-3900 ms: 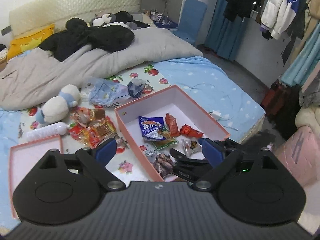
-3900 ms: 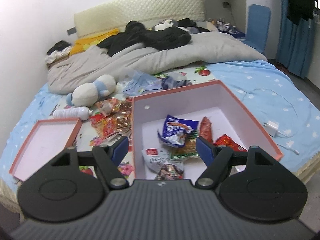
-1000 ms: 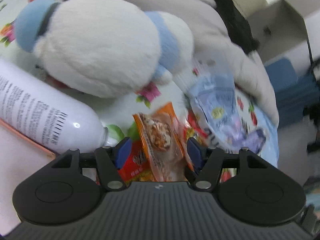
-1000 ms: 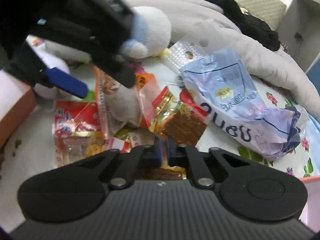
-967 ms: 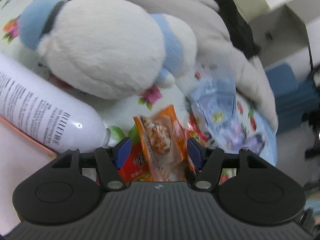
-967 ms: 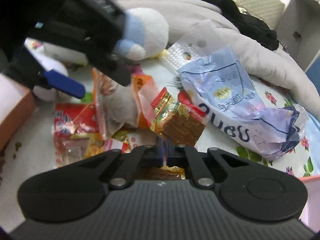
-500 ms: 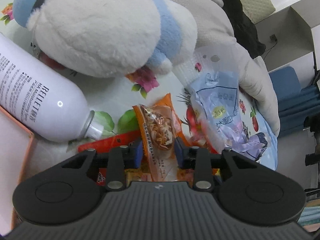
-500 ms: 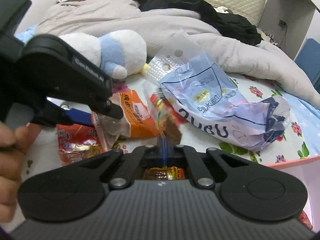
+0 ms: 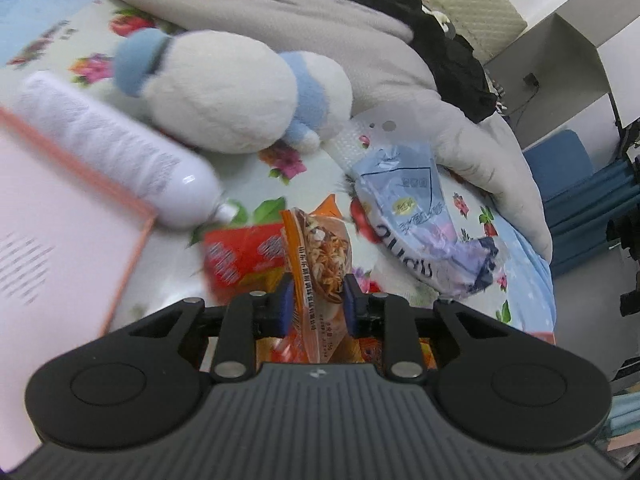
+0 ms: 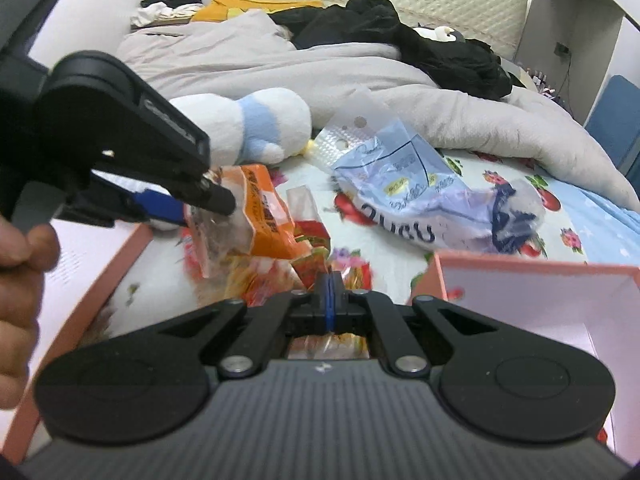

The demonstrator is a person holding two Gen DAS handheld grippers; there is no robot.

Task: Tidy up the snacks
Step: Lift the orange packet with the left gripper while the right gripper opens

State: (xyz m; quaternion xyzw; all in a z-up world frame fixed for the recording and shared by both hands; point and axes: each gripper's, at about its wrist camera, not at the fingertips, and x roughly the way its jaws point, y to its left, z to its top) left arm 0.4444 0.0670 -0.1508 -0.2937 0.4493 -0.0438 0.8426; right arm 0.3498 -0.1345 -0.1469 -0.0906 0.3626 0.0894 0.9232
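Left wrist: left gripper clamped on orange packet beside bottle; light, crinkly, slippery; grip lower edge. Right gripper pinching wrapper.

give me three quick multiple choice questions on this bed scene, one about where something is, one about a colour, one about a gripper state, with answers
1. Where does the white bottle lie?
A. inside the pink box
B. on the bedsheet between the plush toy and the pink box lid
C. on the grey duvet

2. What colour is the band around the plush toy?
A. red
B. green
C. light blue

3. What is the left gripper doing?
A. closed on an orange snack packet
B. wide open with nothing between its fingers
C. gripping the white bottle

Answers:
1. B, the left wrist view shows it lying along the lid's edge just below the toy.
2. C, a light blue band crosses the white fur in both views.
3. A, the blue pads have just been closing and press both sides of the packet, which the right wrist view shows raised above the pile.
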